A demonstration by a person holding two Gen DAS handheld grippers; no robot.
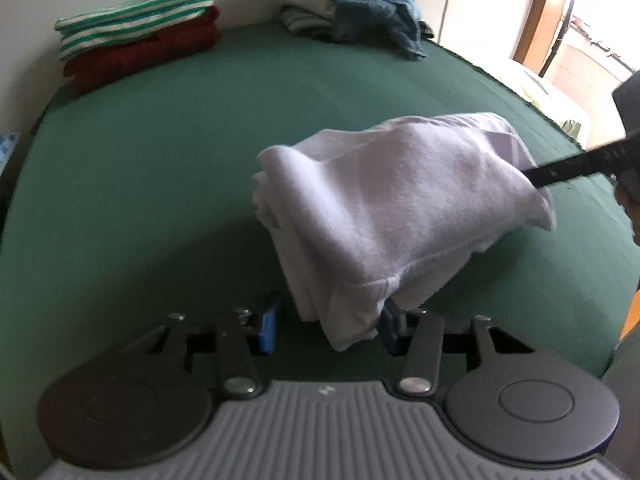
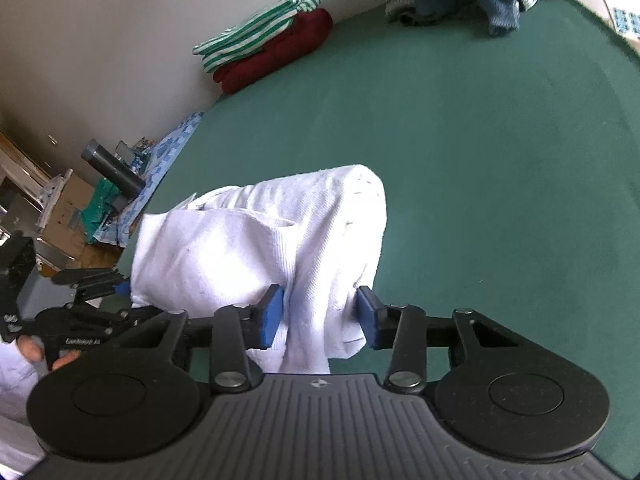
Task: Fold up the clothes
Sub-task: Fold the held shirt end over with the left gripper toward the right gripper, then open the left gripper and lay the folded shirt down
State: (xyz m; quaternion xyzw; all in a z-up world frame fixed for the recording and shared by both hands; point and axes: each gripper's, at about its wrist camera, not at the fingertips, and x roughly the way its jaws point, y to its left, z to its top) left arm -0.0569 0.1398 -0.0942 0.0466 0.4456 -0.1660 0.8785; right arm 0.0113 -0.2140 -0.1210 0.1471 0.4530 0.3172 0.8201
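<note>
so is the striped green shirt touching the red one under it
Touching: in the left wrist view the striped green shirt lies directly on the folded red garment, no gap between them.

Home room: green-covered table (image 1: 160, 152), folded clothes stack (image 1: 136, 40), unfolded laundry heap (image 1: 360, 4), window (image 1: 580, 32).

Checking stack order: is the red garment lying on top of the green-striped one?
No, the green-striped garment lies on top of the red garment.

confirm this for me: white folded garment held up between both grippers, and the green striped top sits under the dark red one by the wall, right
Not quite: the green striped top lies on top of the dark red one, as the left wrist view shows. The rest holds: the white folded garment is between both grippers.
</note>
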